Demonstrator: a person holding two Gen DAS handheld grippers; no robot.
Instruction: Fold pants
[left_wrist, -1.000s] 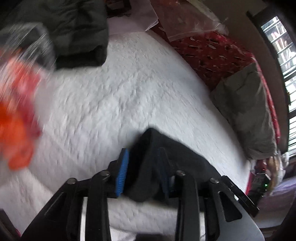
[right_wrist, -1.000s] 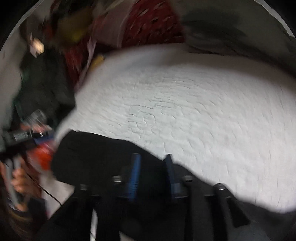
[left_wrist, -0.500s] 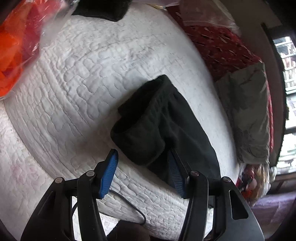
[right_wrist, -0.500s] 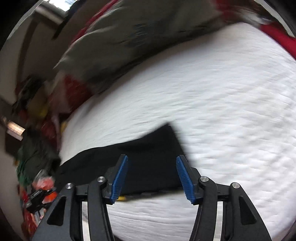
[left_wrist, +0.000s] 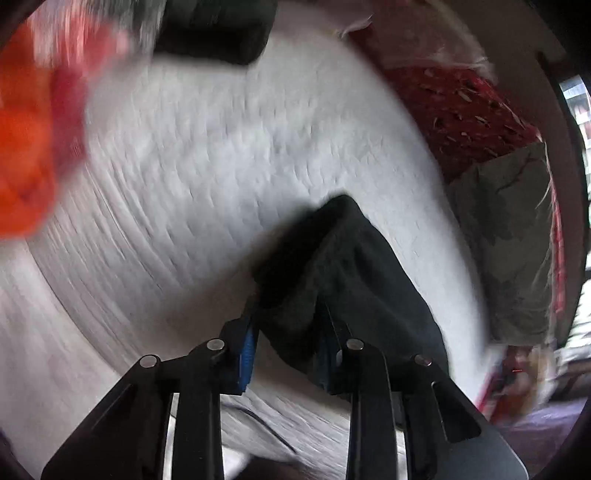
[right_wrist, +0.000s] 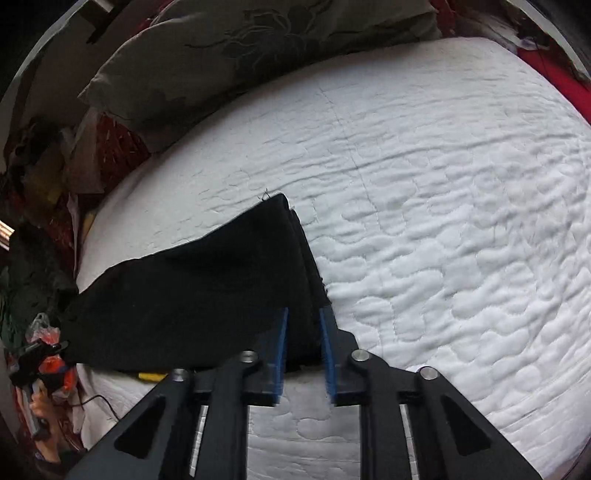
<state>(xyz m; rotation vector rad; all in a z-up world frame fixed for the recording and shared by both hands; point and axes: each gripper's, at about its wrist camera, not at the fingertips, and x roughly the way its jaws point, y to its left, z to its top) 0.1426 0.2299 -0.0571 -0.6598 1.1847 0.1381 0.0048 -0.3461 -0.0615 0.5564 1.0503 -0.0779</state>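
Note:
The black pants (right_wrist: 192, 295) lie folded lengthwise on the white quilted bed (right_wrist: 443, 221). My right gripper (right_wrist: 303, 343) is shut on the stacked hem end of the pants near the bed's front edge. In the blurred left wrist view my left gripper (left_wrist: 286, 332) is shut on the bunched waist end of the pants (left_wrist: 343, 266), with black cloth filling the gap between the blue pads. The left gripper also shows at the far left of the right wrist view (right_wrist: 35, 354).
A grey-green pillow (right_wrist: 240, 55) lies along the bed's far side, also in the left wrist view (left_wrist: 509, 240). A red patterned blanket (left_wrist: 461, 107), a dark garment pile (left_wrist: 218, 29) and an orange bag (left_wrist: 26, 155) border the bed.
Both grippers were open half a second ago and have closed on the pants. The right one has moved up to the hem end; the left one is moving, its view blurred.

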